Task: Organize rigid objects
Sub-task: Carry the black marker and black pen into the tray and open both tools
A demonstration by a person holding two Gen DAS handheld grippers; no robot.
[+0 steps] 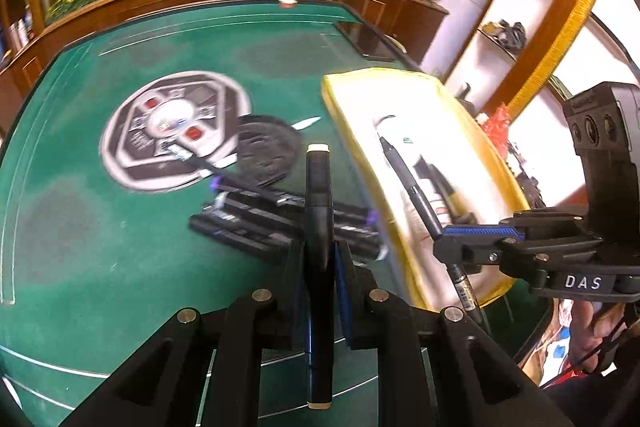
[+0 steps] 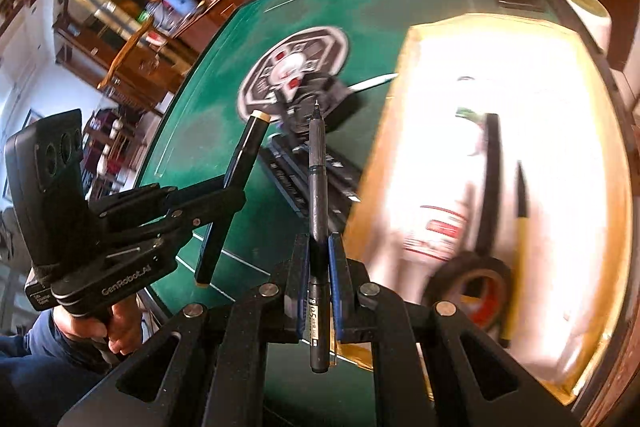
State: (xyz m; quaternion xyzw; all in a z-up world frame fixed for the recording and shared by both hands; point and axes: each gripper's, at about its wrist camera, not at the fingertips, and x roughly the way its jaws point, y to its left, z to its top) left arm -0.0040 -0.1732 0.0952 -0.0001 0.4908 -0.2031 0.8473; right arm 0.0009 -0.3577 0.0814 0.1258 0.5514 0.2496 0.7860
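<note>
While both views are motion-blurred, we can read the grips: our left gripper (image 1: 320, 259) is clamped on a thick black marker with cream end caps (image 1: 319, 211), which runs lengthwise between the jaws at centre frame of the left wrist view. Our right gripper (image 2: 319, 259) is clamped on a thin black fineliner pen (image 2: 317, 167), tip pointing away toward the table. Each gripper shows in the other's view: right one (image 1: 440, 239) at the right edge, left one (image 2: 228, 195) at lower left. Both tools sit above the green felt table (image 1: 100, 219). At frame right lies a yellow-rimmed tray (image 1: 404, 83) holding a black tape roll (image 2: 472, 283), pens and a white item, too washed out to name. Loose black markers (image 1: 256, 227) lie on the felt just left of the tray, near the round grey-white emblem (image 1: 172, 131) at mid-left.
</note>
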